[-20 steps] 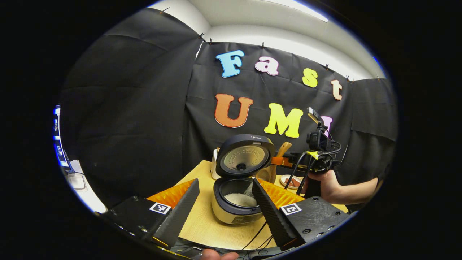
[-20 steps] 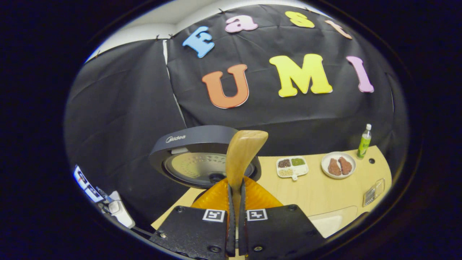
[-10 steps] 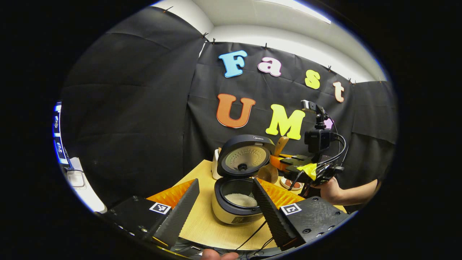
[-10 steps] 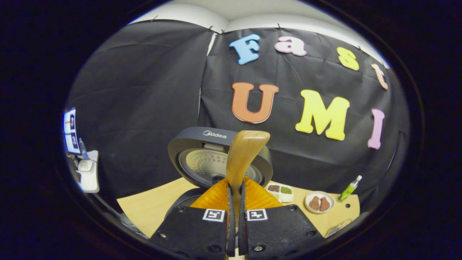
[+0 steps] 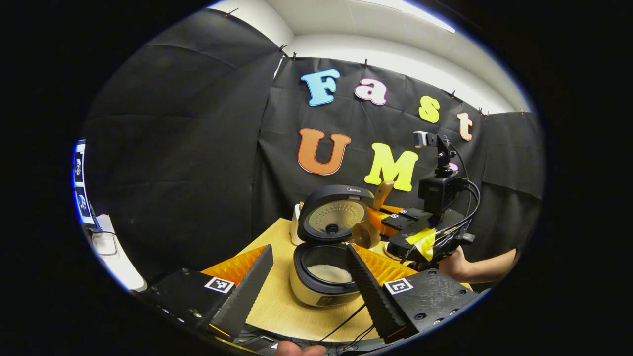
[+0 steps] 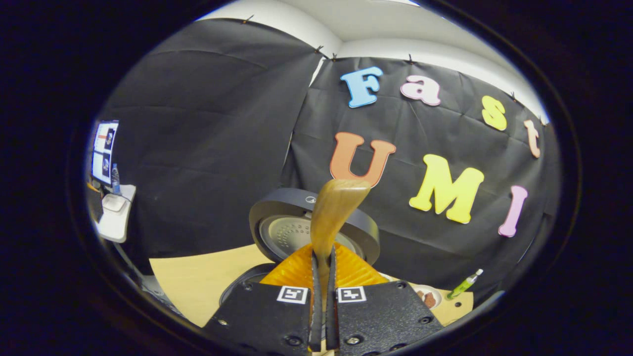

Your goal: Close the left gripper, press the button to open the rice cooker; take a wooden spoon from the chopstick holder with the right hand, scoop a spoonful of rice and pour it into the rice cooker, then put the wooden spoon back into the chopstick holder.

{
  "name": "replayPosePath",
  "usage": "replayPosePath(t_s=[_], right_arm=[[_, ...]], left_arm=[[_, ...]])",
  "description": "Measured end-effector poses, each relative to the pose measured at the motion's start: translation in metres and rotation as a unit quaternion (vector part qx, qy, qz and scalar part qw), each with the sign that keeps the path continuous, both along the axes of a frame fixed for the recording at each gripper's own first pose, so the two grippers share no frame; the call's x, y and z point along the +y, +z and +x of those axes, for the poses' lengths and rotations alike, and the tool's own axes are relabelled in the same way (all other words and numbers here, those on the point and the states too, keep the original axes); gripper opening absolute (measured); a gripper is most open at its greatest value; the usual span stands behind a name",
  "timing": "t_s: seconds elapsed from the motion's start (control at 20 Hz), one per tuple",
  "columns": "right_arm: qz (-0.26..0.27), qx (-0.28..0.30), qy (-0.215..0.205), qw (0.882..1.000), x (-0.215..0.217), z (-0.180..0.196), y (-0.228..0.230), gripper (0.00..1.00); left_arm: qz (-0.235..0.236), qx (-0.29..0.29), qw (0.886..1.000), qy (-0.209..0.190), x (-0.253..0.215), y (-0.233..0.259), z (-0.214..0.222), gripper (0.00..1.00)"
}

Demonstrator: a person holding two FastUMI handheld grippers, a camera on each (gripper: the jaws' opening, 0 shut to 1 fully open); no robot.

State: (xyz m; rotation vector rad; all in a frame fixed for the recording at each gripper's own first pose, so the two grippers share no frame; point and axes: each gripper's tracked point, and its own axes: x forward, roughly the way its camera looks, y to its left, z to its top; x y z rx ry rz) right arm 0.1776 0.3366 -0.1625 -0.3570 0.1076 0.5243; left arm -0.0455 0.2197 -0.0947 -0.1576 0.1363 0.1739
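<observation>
The right gripper [image 6: 321,277] is clamped on the handle of the wooden spoon [image 6: 336,207], held above the open rice cooker [image 5: 324,274] near the table's [image 5: 277,306] back edge. The left gripper [image 5: 306,277] hangs wide open and empty. The spoon looks light, stiff and smooth; its bowl seems tipped downward.

Black cloth walls [image 5: 188,148], wooden table [image 6: 198,277]
</observation>
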Motion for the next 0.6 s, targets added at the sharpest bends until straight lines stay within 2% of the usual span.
replayPosePath(t_s=[0.35, 0.45, 0.6], right_arm=[[0.115, 0.069, -0.023, 0.991, -0.032, -0.01, 0.028, 0.08], [0.155, 0.096, -0.033, 0.983, -0.052, -0.014, 0.037, 0.08], [0.221, 0.139, -0.063, 0.963, -0.096, -0.019, 0.056, 0.08]], left_arm=[[0.01, 0.0, 1.0, -0.007, -0.015, 0.013, 0.002, 0.95], [0.012, -0.003, 1.0, -0.014, -0.024, 0.016, 0.007, 0.95], [0.015, -0.008, 0.999, -0.028, -0.043, 0.024, 0.017, 0.95]])
